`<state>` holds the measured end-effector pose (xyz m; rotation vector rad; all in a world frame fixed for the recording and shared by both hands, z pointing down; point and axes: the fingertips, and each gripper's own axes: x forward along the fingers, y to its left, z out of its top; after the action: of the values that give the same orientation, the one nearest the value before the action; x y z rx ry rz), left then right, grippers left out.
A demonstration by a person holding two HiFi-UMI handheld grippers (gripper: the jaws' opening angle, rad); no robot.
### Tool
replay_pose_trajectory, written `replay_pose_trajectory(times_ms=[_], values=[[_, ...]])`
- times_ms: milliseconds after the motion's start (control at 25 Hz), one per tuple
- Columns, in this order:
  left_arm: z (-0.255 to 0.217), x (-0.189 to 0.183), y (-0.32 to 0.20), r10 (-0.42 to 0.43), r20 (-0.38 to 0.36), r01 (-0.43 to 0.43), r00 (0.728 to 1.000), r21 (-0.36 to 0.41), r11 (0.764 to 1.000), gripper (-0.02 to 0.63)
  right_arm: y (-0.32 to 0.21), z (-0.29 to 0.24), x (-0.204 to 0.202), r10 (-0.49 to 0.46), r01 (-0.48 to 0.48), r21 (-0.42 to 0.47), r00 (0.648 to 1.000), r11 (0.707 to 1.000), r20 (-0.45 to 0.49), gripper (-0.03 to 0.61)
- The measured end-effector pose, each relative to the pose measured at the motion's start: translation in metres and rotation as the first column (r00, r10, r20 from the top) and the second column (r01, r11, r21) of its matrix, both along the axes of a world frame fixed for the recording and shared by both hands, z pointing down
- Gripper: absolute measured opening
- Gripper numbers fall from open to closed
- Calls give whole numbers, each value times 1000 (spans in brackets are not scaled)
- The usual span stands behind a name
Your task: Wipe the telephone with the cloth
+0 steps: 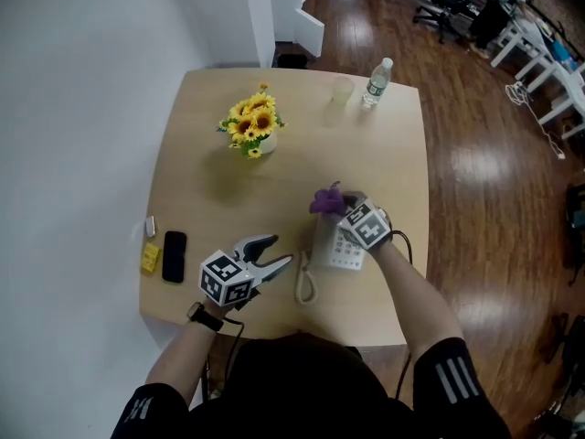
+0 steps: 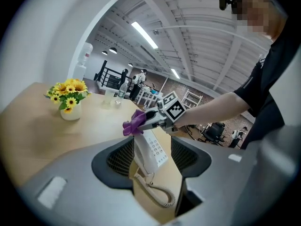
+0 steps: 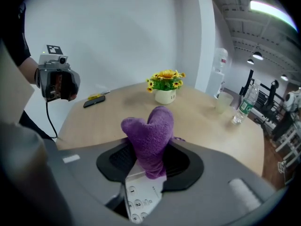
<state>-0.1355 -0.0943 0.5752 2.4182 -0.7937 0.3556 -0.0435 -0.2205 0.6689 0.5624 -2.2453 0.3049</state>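
A white telephone [image 1: 340, 245] lies on the wooden table [image 1: 201, 135], its coiled cord [image 1: 304, 283] trailing toward the near edge. My right gripper [image 1: 336, 206] is shut on a purple cloth [image 1: 326, 199] and holds it at the phone's far end. In the right gripper view the cloth [image 3: 151, 138] bulges up between the jaws above the keypad [image 3: 141, 199]. My left gripper [image 1: 283, 252] stands open just left of the phone, nothing between its fingers. The left gripper view shows the telephone [image 2: 149, 152] and cord [image 2: 157, 194] ahead, with the purple cloth [image 2: 134, 122] held by the other gripper.
A white vase of sunflowers [image 1: 252, 128] stands mid-table. A water bottle [image 1: 376, 81] and a plastic cup [image 1: 342, 90] are at the far edge. A black phone [image 1: 174, 256], a yellow item [image 1: 150, 257] and a small white object [image 1: 150, 226] lie at the left edge.
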Motion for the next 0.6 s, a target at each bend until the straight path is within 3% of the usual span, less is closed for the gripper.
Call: replay_pose_trajectory(times_ms=[320, 600], values=[[13, 4, -10, -21, -10, 21, 1000, -46, 999, 241, 63, 3, -4, -89, 89, 1, 996, 996, 18, 160], [22, 12, -14, -15, -3, 15, 1000, -71, 997, 241, 110, 16, -5, -91, 93, -44, 994, 995, 60, 160]])
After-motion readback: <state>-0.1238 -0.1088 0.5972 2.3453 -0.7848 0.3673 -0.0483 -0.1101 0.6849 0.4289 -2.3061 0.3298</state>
